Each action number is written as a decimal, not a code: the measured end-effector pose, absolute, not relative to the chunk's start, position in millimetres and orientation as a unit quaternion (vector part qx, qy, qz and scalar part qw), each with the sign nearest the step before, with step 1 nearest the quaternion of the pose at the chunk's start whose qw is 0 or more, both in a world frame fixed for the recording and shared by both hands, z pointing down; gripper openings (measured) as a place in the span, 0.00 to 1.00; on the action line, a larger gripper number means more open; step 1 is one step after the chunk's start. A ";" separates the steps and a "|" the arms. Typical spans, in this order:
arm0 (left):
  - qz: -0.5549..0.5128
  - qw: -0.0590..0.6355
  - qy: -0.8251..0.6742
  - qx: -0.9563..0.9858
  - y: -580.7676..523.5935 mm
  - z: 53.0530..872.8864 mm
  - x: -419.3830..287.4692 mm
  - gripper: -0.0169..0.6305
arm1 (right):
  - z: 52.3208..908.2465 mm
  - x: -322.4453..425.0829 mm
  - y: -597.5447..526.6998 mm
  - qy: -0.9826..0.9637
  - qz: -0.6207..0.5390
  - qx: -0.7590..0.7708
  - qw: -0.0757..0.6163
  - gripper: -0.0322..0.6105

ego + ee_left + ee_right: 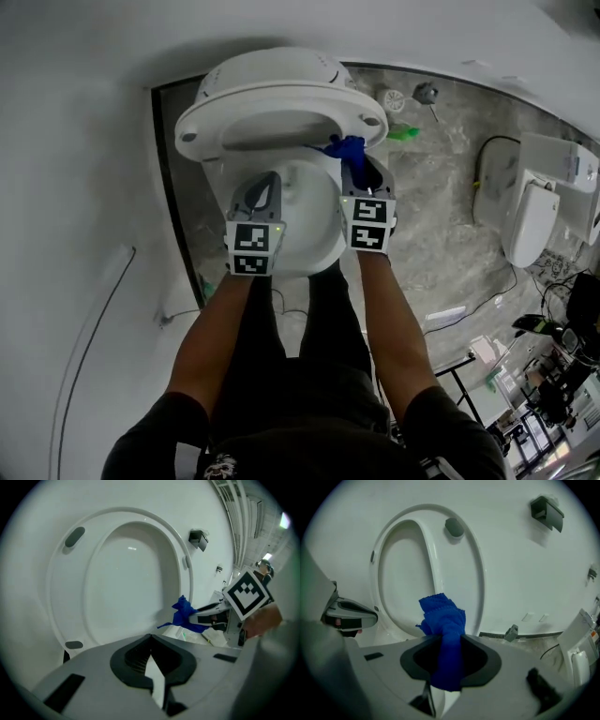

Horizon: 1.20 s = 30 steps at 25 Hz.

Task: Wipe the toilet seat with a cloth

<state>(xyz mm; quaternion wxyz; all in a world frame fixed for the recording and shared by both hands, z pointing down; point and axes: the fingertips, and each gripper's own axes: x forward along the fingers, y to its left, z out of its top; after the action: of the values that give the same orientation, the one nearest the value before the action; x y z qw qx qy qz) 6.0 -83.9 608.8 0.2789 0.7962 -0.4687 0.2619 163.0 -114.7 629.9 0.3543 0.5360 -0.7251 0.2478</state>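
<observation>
A blue cloth (443, 620) is bunching out of the right gripper (354, 167), whose jaws are clamping it in the middle so that a crumpled tuft is poking forward. The cloth is sitting at the right side of the toilet, close to the lower edge of the raised toilet seat (61, 592); whether it is touching the plastic cannot be told. The seat is standing tipped up with its underside and grey bumpers facing the person, above the open bowl (314, 244).

The left gripper (269, 178) is hanging over the bowl just beside its partner, jaws pressed together and carrying nothing.

The person is standing directly before the toilet, both forearms reaching down towards it. A mottled grey floor (441, 187) is spreading to the right, where a second toilet (530, 220) is standing well apart.

As for progress, the wiping appears to be only just starting: the cloth is in hand and brought to the seat, but no stretch of the ring is looking visibly wiped, and the whole seat seems to be waiting.
</observation>
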 end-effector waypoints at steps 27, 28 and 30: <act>0.280 0.316 -0.491 0.762 -42.0 652.7 -75.0 0.04 | 739.7 106.1 -92.2 -0.719 0.259 0.481 0.430 0.22; 0.280 0.318 -0.495 0.759 -39.4 653.9 -82.5 0.04 | 742.5 100.3 -92.0 -0.721 0.253 0.477 0.433 0.22; 0.280 0.321 -0.502 0.753 -33.9 655.6 -96.5 0.04 | 747.1 88.2 -89.7 -0.726 0.248 0.471 0.435 0.22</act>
<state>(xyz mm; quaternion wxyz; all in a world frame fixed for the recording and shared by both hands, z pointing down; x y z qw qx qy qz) -96.5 -33.9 655.6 0.3213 0.7528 -0.5017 0.2798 88.2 -89.7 747.1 0.4350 0.4710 -0.7264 0.2475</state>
